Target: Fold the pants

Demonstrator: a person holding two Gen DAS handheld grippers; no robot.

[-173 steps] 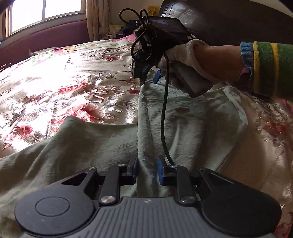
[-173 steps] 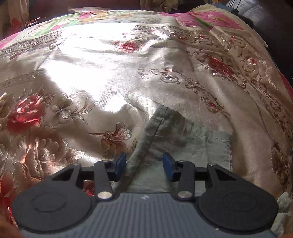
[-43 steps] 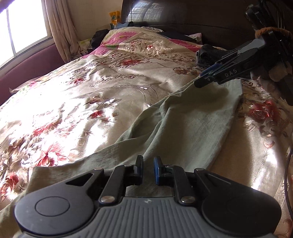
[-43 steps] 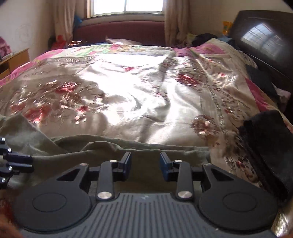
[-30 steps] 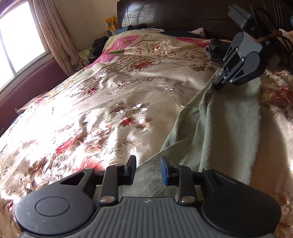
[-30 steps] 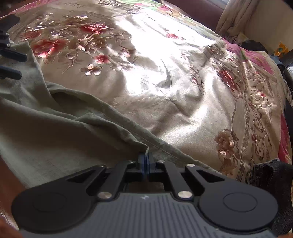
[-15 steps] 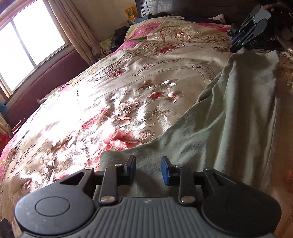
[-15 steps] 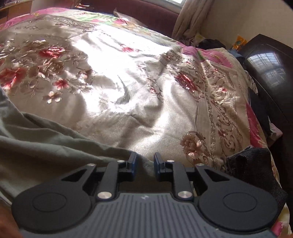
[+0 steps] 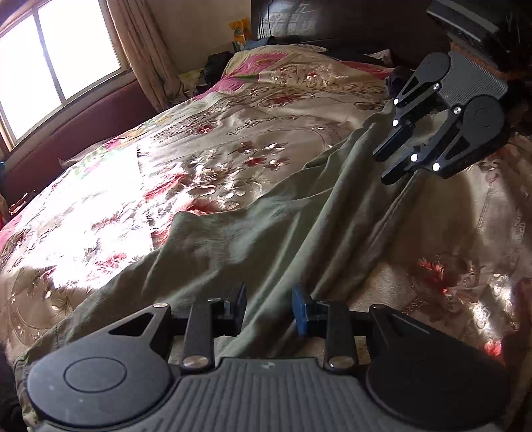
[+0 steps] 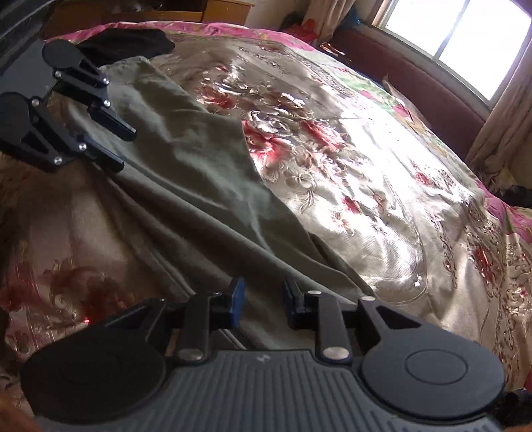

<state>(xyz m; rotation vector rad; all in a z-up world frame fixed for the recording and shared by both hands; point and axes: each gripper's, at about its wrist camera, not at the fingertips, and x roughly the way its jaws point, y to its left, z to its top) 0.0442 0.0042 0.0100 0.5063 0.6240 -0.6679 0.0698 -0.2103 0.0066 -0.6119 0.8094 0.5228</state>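
The olive-green pants (image 9: 266,226) lie stretched in a long wrinkled strip along the near side of the bed. My left gripper (image 9: 268,309) sits low over one end, open, with cloth lying loose under the gap between its fingers. My right gripper (image 10: 262,302) is over the other end. Its jaws are opening, and the fabric beneath them is not pinched. Each gripper shows in the other's view: the right gripper (image 9: 384,167) hovers over the far end, and the left gripper (image 10: 125,151) stands over the pants (image 10: 186,159) at upper left.
A shiny floral bedspread (image 9: 166,186) covers the whole bed. A dark headboard (image 9: 332,20) rises behind one end. A black garment (image 10: 126,43) lies past the other end of the pants. A bright window (image 10: 465,23) over a maroon ledge runs along the far side.
The right gripper, shut on the pants' edge a second ago, has opened and let go. Both hands have swung sideways and now face each other along the pants. The left jaws keep their gap.
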